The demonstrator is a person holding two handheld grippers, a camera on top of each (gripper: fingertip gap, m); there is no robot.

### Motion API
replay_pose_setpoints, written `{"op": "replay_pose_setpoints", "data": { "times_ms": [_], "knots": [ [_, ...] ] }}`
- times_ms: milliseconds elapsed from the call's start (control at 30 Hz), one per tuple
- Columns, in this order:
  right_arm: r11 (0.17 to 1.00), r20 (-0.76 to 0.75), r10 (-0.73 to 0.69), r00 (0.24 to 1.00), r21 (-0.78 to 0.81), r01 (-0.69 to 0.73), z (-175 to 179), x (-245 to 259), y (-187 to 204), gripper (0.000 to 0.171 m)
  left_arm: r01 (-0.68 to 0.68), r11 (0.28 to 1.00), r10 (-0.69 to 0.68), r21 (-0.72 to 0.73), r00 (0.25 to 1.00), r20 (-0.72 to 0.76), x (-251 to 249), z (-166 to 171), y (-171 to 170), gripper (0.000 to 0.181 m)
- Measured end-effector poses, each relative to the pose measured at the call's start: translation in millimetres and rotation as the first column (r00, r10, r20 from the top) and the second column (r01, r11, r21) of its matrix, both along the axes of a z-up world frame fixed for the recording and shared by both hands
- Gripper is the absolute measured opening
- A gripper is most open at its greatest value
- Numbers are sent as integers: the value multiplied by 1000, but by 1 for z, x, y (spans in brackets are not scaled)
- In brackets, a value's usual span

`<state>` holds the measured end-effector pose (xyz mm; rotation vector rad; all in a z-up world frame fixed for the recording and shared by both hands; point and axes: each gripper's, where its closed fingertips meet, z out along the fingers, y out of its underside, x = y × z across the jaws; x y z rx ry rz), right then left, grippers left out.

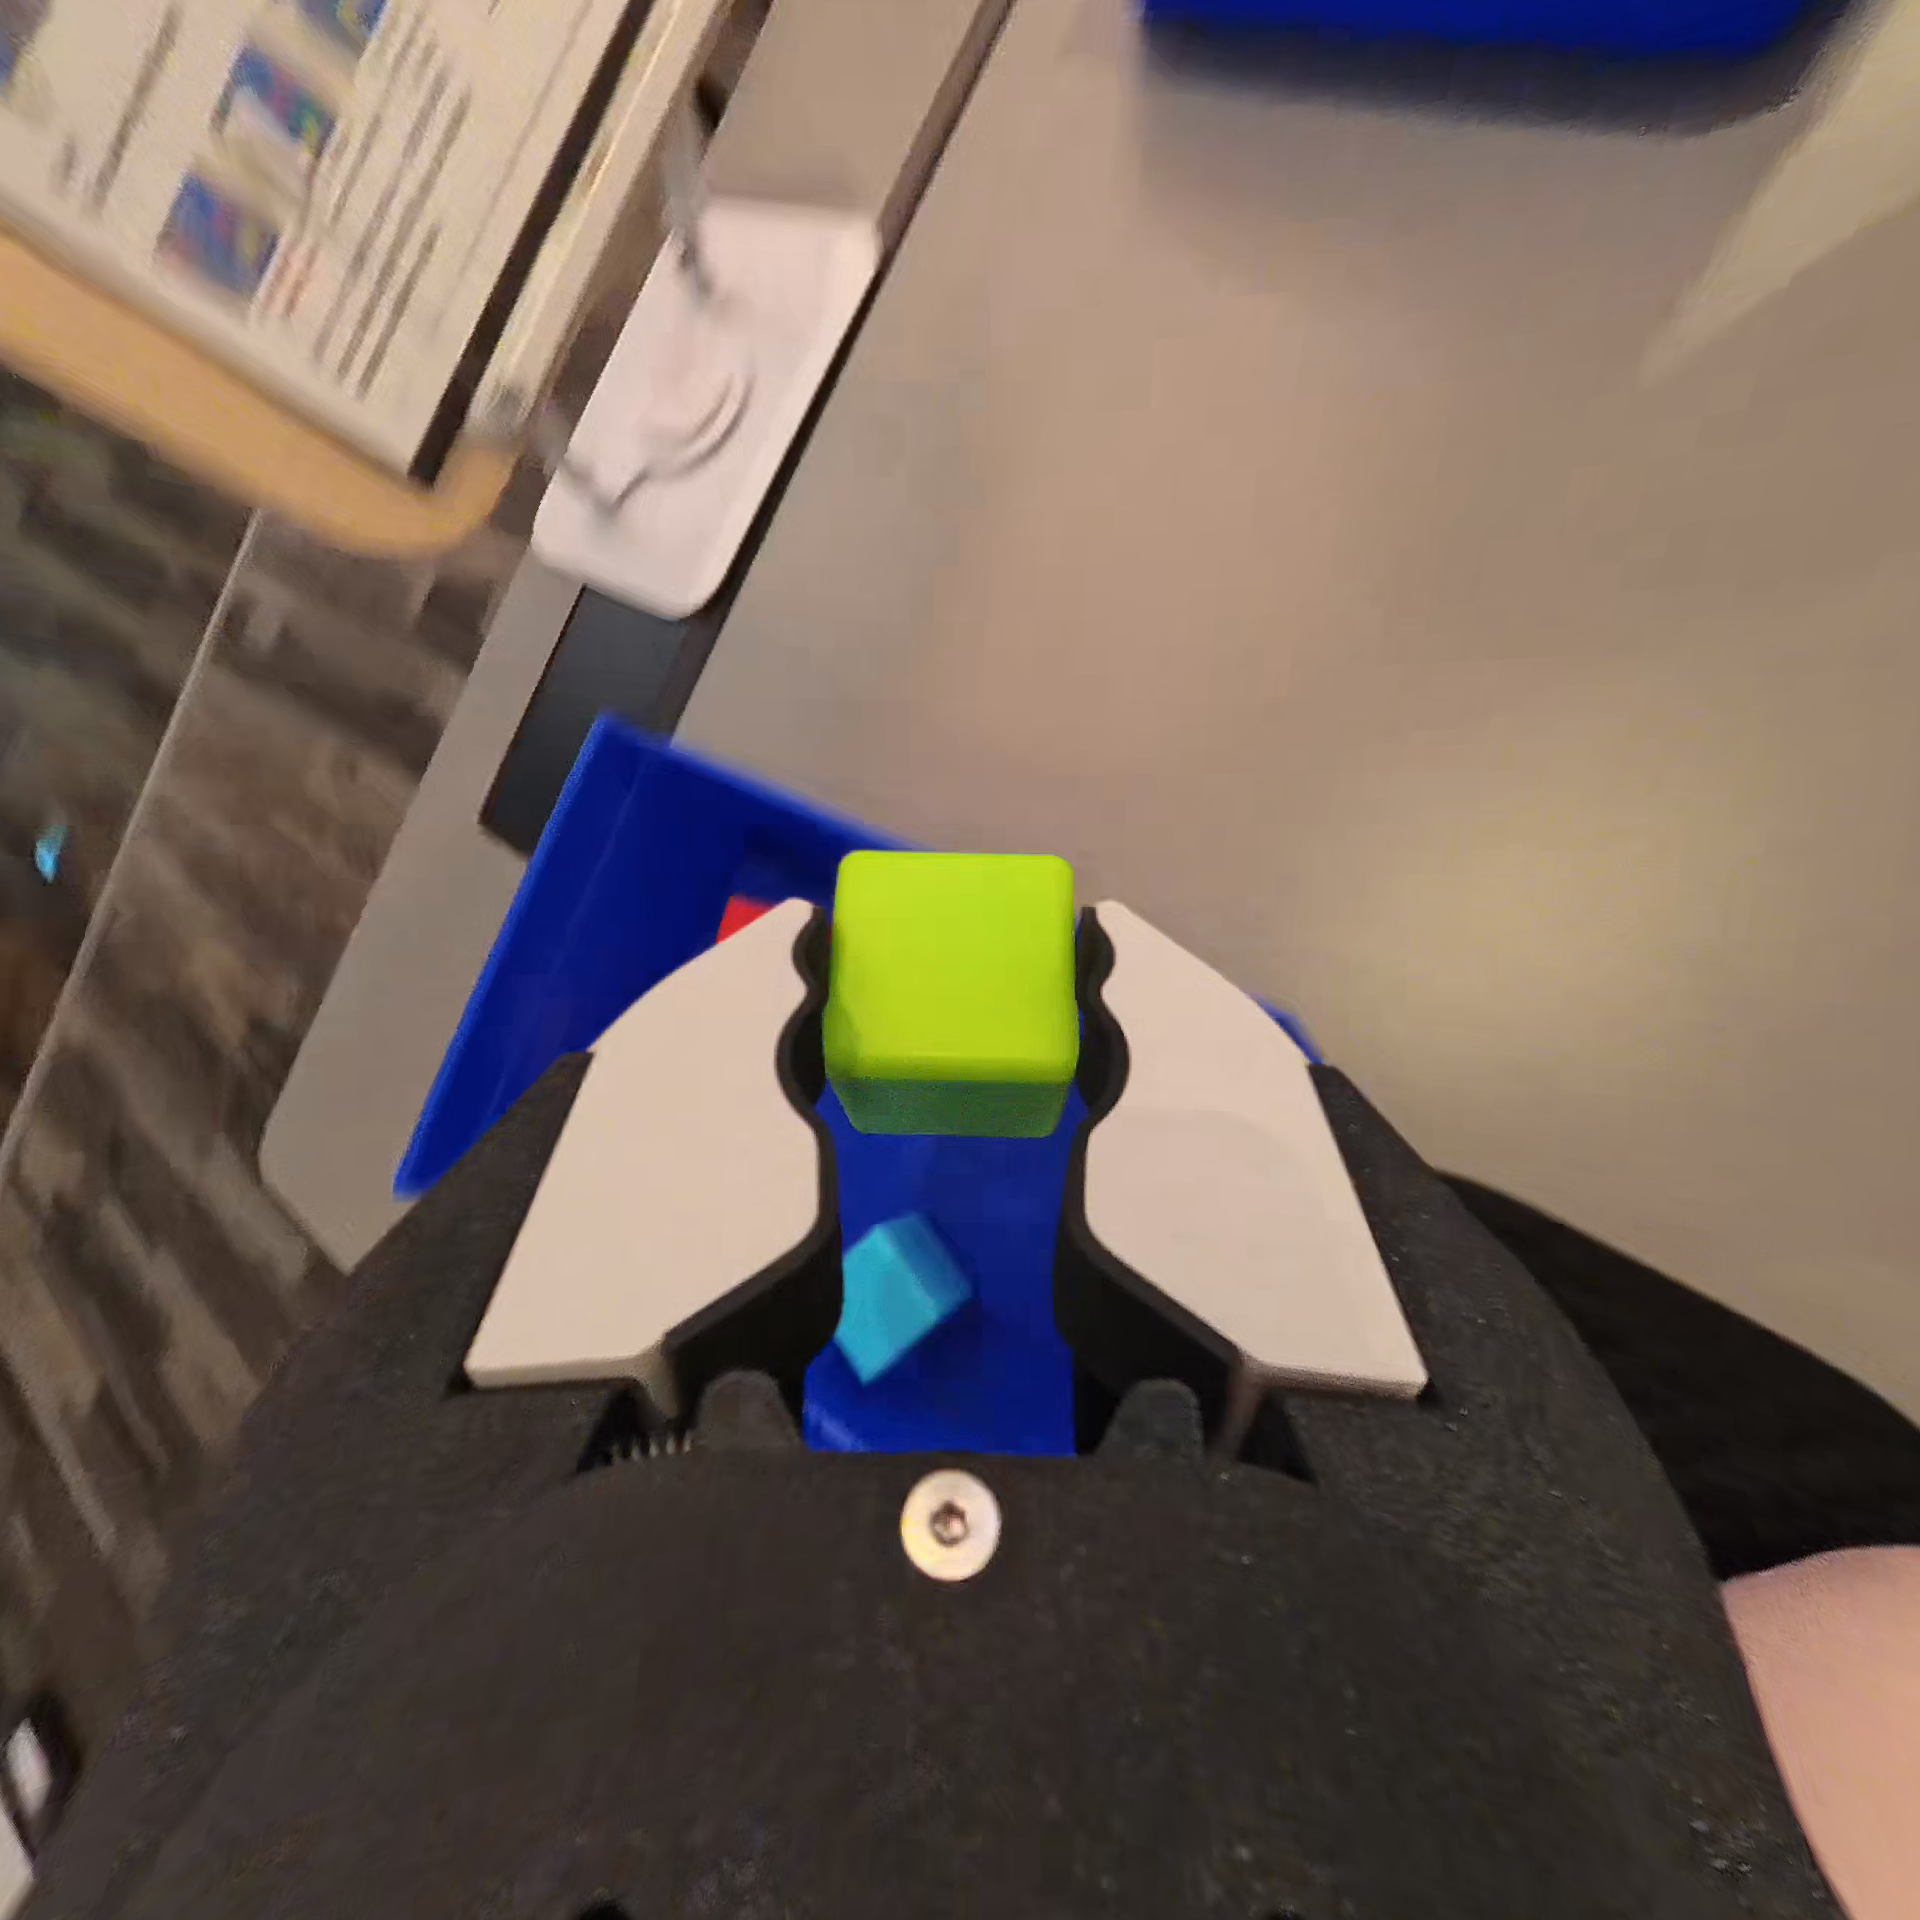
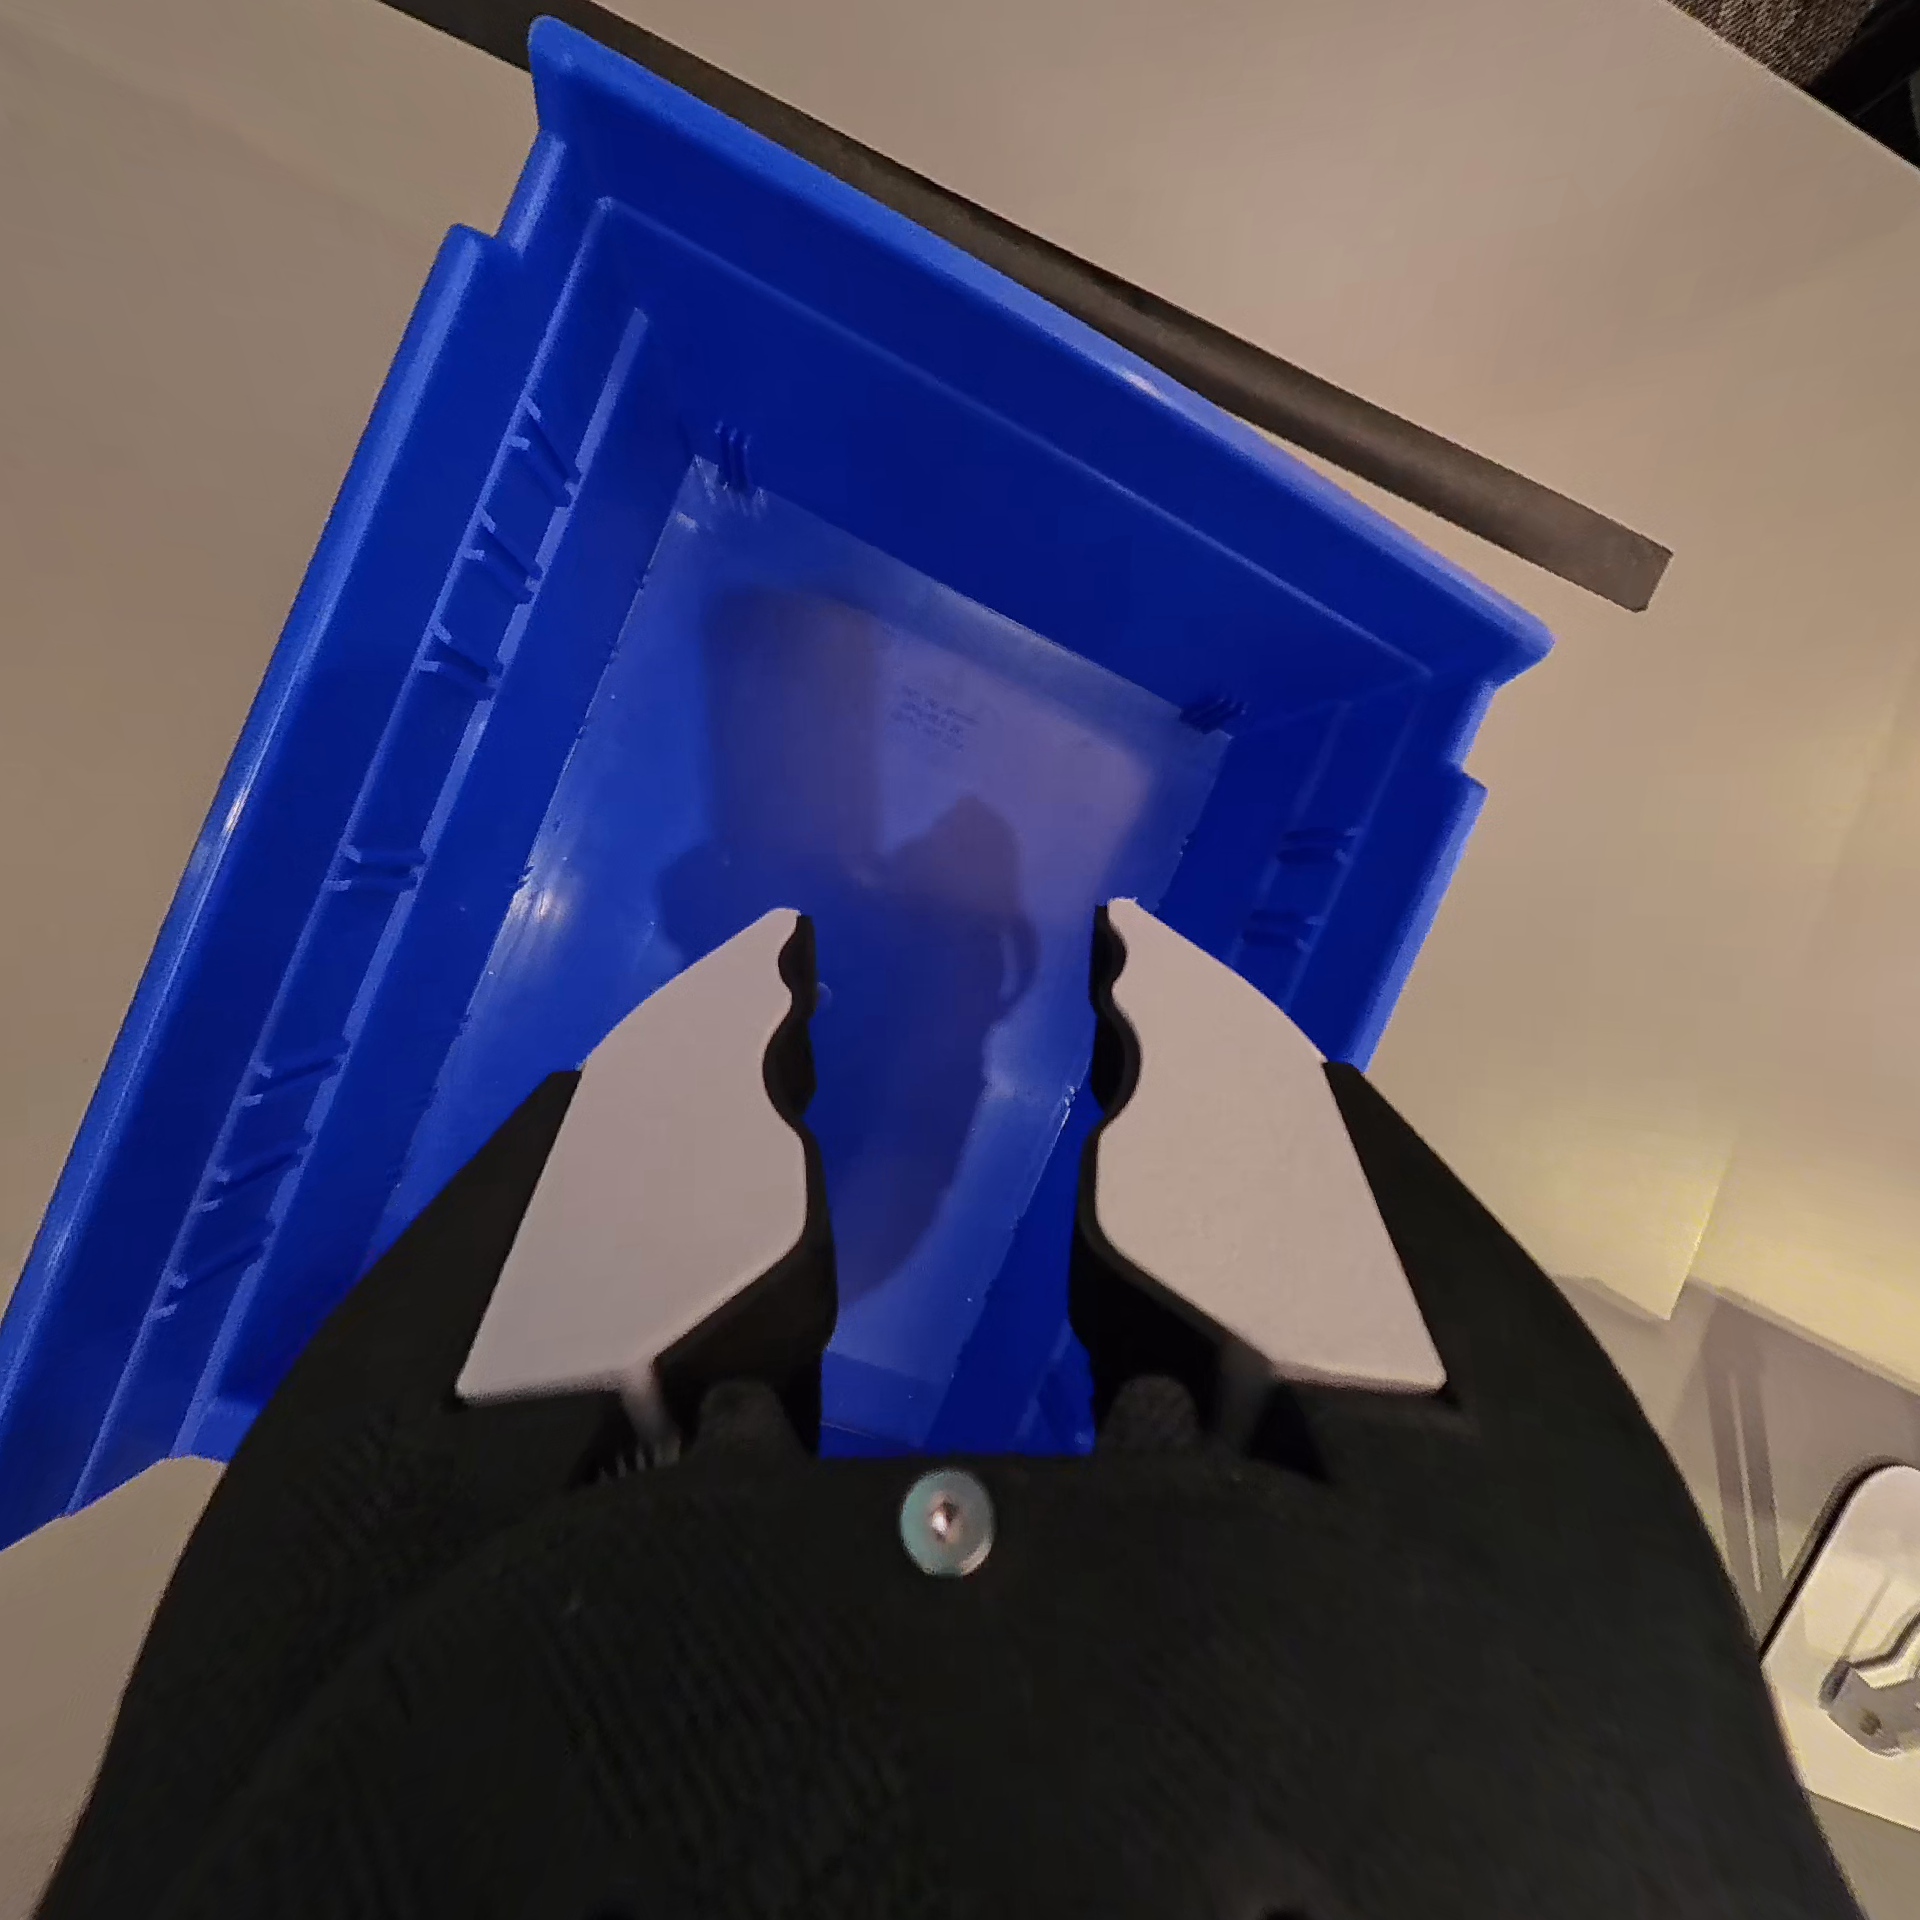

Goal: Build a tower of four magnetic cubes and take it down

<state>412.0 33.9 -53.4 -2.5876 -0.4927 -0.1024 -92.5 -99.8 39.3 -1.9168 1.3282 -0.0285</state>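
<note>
1. The lime-green cube (image 1: 951, 977) sits clamped between the fingertips of the left gripper (image 1: 951, 987), held by two opposite side faces with its top and bottom free — probably so that a flat face stays clear to meet another cube's magnet.
2. It hangs above a blue bin (image 1: 623, 914), not resting on anything; the blurred surroundings suggest it is being carried.
3. In that bin, below the jaws, a light-blue cube (image 1: 899, 1294) lies tilted on the floor, and a red cube (image 1: 740, 916) peeps out beside the left finger. They seem to be stock waiting to be picked.
4. No tower shows in either view, so the build looks to be at an early stage.
5. The right gripper (image 2: 951, 997) has its jaws parted and holds nothing. It hovers over a second blue bin (image 2: 343, 831) whose floor shows no cubes — perhaps waiting to steady or receive.
6. Both bins stand on the pale desk (image 1: 1351, 623); a white device (image 1: 707, 416) rests near its dark edge.
</note>
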Motion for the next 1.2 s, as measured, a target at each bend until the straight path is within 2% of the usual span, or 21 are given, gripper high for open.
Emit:
{"op": "replay_pose_setpoints", "data": {
  "times_ms": [100,167,267,400,600,800,933,1033,1133,1200],
  "knots": [
    [1000,4,7,1000,-9,-7,-1,-2,-1,53,155,985,-153,71,988,-33,62,1,-2,46],
    [1000,2,10,1000,-6,-10,0,-3,-1,52,231,969,-229,90,973,-29,111,-11,7,46],
    [1000,-3,16,1000,-8,-16,0,-5,-1,53,331,941,-333,-66,942,-28,170,-59,11,45],
    [999,-2,20,1000,-27,-21,-3,-6,-3,53,309,935,-326,-173,942,-84,200,-112,35,45],
    [998,2,33,999,-49,-33,-8,-10,-1,53,266,936,-301,-230,944,-132,209,-154,55,45],
    [997,6,42,999,-67,-41,-12,-12,-2,53,217,939,-272,-266,943,-192,202,-171,59,45],
    [996,7,43,999,-78,-42,-14,-13,-2,53,233,928,-293,-291,938,-184,204,-171,52,45],
    [995,7,50,999,-83,-49,-15,-15,-2,53,215,943,-268,-253,942,-200,204,-169,56,56],
    [995,7,56,998,-87,-55,-16,-17,-2,53,213,950,-254,-231,953,-166,205,-154,54,60],
    [994,4,62,998,-88,-61,-16,-17,-3,53,204,963,-229,-177,964,-135,197,-125,53,55]
  ]
}}
